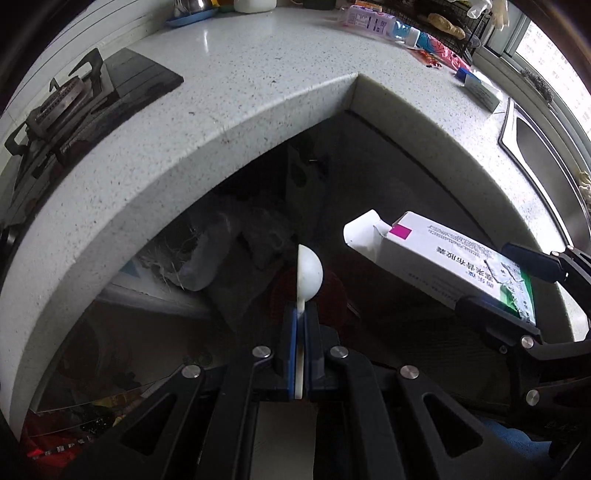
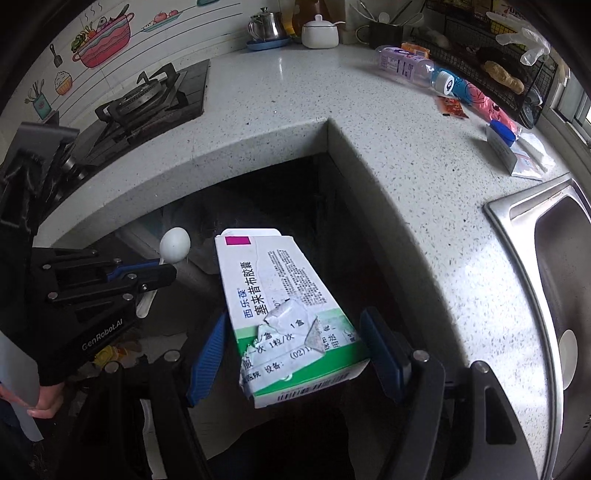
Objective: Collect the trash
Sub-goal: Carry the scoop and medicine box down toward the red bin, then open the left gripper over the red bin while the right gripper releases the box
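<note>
Your left gripper (image 1: 300, 317) pinches a white plastic spoon (image 1: 308, 275) by its handle, bowl upward, below the countertop (image 1: 229, 96) corner. At right, your right gripper (image 1: 517, 284) clamps a medicine box (image 1: 443, 258).

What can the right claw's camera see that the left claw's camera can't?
Only the right wrist view shows the cooking-pot wall stickers, the white sugar jar and the left claw's side. Only the left wrist view shows the red basket and the dark bags under the counter. Both show the white spoon pinched in the left claw, the medicine box in the right claw, the stove and the sink.
</note>
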The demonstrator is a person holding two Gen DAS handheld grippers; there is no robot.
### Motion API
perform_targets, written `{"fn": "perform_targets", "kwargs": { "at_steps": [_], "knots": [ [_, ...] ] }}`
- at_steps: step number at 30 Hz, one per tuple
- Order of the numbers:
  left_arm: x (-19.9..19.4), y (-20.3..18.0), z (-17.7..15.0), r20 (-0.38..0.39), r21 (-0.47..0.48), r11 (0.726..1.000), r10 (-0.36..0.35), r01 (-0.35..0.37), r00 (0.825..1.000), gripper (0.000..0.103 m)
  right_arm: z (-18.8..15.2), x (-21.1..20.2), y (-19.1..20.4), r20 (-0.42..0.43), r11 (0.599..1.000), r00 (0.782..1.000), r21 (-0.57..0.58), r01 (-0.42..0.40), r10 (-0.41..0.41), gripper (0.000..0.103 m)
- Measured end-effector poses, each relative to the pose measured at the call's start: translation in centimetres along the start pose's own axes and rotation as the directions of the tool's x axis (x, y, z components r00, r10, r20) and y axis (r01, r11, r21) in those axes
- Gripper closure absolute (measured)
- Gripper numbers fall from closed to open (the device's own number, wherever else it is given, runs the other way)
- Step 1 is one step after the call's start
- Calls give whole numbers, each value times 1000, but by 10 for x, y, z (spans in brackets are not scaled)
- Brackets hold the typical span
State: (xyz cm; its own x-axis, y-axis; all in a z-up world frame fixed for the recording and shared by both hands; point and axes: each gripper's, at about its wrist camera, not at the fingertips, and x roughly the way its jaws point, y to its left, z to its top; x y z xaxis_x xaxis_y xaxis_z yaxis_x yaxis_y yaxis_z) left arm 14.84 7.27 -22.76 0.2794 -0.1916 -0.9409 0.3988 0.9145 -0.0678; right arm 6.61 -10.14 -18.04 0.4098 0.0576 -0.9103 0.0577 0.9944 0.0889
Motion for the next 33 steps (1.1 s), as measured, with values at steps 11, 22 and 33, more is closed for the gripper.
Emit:
{"fn": "perform_targets", "kwargs": {
  "at_steps": [11,22,33],
  "knots": [
    [107,11,-28,-51,-17,1000,22,-23,998,100,-29,114,-15,-146,999,989,39,-30,36,33],
    [218,32,-40,-98,-39,998,38,-42,994,100,-43,235,-16,-228,1000,974,-18,-7,3,33],
    [256,47,-52,-175,-65,996,49,-62,983,100,-43,283,-20,-258,998,966,-60,-13,-3,33]
  ]
}}
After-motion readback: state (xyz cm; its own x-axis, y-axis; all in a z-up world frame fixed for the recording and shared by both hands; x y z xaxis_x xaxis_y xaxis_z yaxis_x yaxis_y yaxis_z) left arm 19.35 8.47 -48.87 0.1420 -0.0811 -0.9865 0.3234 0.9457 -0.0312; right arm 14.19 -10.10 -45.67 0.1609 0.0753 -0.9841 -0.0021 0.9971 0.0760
